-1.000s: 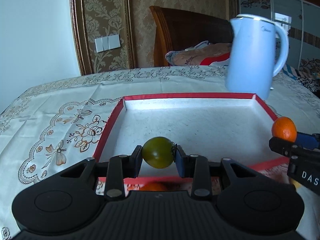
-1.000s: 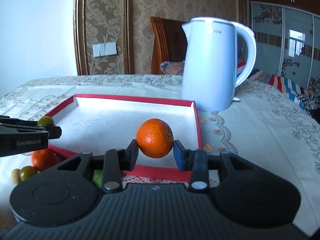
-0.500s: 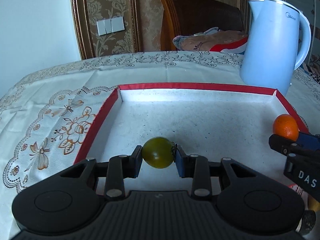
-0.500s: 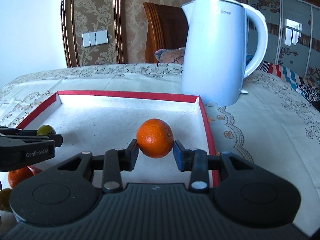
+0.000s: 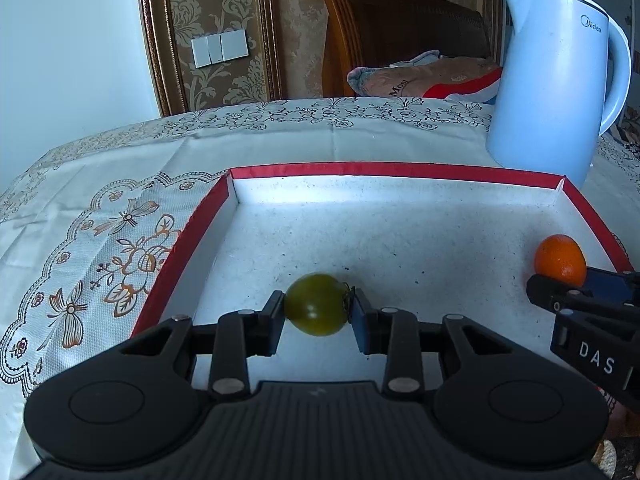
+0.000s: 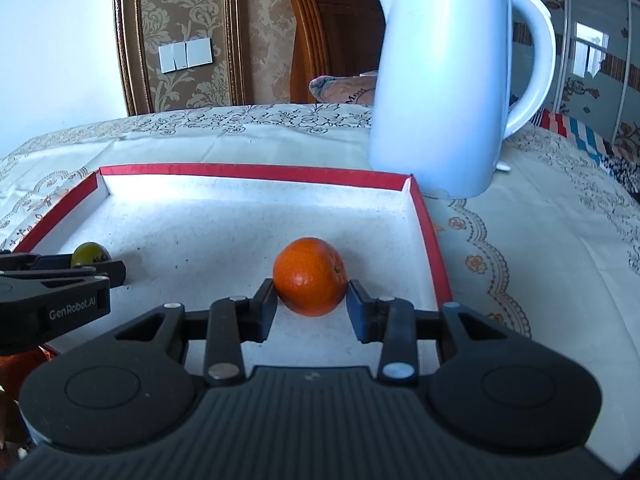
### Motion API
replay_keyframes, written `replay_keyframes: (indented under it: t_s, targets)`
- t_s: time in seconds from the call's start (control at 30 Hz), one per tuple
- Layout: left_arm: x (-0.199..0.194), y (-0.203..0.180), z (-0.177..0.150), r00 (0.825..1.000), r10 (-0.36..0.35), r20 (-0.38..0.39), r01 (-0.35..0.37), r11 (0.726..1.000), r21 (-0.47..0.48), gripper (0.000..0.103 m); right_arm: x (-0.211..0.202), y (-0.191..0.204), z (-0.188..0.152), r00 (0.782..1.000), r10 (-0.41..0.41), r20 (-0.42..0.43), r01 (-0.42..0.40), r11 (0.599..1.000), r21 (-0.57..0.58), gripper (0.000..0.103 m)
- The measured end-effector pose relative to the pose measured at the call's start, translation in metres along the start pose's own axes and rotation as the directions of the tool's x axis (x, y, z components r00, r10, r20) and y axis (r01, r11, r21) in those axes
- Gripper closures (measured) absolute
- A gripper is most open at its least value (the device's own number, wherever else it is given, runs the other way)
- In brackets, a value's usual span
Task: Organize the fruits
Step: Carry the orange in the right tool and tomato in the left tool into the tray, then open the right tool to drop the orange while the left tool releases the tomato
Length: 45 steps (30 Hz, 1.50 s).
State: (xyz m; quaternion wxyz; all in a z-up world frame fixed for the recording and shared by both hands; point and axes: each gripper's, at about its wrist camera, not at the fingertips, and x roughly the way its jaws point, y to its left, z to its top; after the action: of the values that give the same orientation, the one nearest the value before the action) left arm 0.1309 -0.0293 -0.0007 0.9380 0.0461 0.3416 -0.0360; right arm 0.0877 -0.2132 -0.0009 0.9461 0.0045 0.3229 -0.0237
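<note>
A red-rimmed white tray (image 5: 360,169) lies on the patterned tablecloth. My left gripper (image 5: 319,314) hangs low over the tray's near left part with a green tomato (image 5: 316,304) between its pads. Its jaws are starting to open, and the pads still touch the tomato. My right gripper (image 6: 311,304) is shut on an orange (image 6: 310,276) just above the tray floor near the right rim (image 6: 424,216). Each view shows the other gripper at its edge: the orange (image 5: 559,258) at the right, the tomato (image 6: 90,253) at the left.
A pale blue electric kettle (image 6: 448,80) stands on the tablecloth just behind the tray's far right corner. A wooden chair back (image 5: 400,32) with cloth on it rises beyond the table. Another orange fruit (image 6: 20,364) lies outside the tray's near left corner.
Both grippers have moved forward and down, from the tray's near rim to over its floor, each still carrying its fruit. The loose fruits in front of the tray have mostly dropped out of view.
</note>
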Motion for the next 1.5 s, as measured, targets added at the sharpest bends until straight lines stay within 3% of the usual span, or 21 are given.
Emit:
replay_keyframes:
  t_s: [0.1, 0.23, 0.33, 0.53, 0.7, 0.9, 1.1, 1.3, 1.5]
  targets:
    - [0.0, 0.002, 0.0, 1.0, 0.009, -0.004, -0.009, 1.0, -0.013, 0.06, 0.0, -0.001, 0.001, 1.0, 0.005, 0.0, -0.005, 1.0, 0.005, 0.067]
    - [-0.001, 0.006, -0.001, 1.0, 0.001, -0.01, -0.001, 0.999, -0.032, 0.045, -0.004, 0.001, 0.001, 1.0, -0.002, 0.024, 0.002, 1.0, -0.008, 0.055]
    - [-0.003, 0.005, -0.002, 1.0, -0.008, -0.008, 0.008, 1.0, -0.017, 0.045, -0.009, 0.001, 0.001, 0.999, -0.011, 0.052, 0.011, 1.0, -0.011, 0.037]
    - [-0.014, 0.003, -0.004, 0.999, 0.012, 0.03, -0.012, 1.0, -0.007, 0.045, -0.012, 0.0, 0.0, 0.998, -0.005, 0.061, 0.004, 1.0, 0.008, 0.027]
    - [-0.027, 0.008, -0.007, 0.997, 0.012, 0.072, -0.011, 1.0, -0.009, 0.039, -0.019, -0.001, -0.002, 0.996, -0.007, 0.09, 0.006, 1.0, 0.012, 0.026]
    - [-0.044, 0.015, -0.016, 0.993, 0.02, 0.116, -0.018, 1.0, -0.015, 0.039, -0.027, -0.005, -0.006, 0.994, -0.006, 0.108, 0.002, 1.0, 0.031, 0.023]
    - [-0.063, 0.033, -0.03, 0.99, -0.008, 0.138, 0.018, 0.997, -0.072, 0.039, -0.052, -0.004, -0.022, 0.985, -0.023, 0.17, 0.02, 1.0, 0.018, 0.023]
    - [-0.081, 0.043, -0.045, 0.987, -0.017, 0.161, 0.033, 0.995, -0.097, 0.039, -0.085, -0.015, -0.044, 0.978, 0.007, 0.209, -0.018, 0.998, 0.052, 0.02]
    - [-0.103, 0.054, -0.069, 0.985, -0.038, 0.17, 0.057, 0.993, -0.105, 0.039, -0.12, -0.03, -0.074, 0.98, 0.049, 0.192, -0.067, 0.994, 0.089, 0.018]
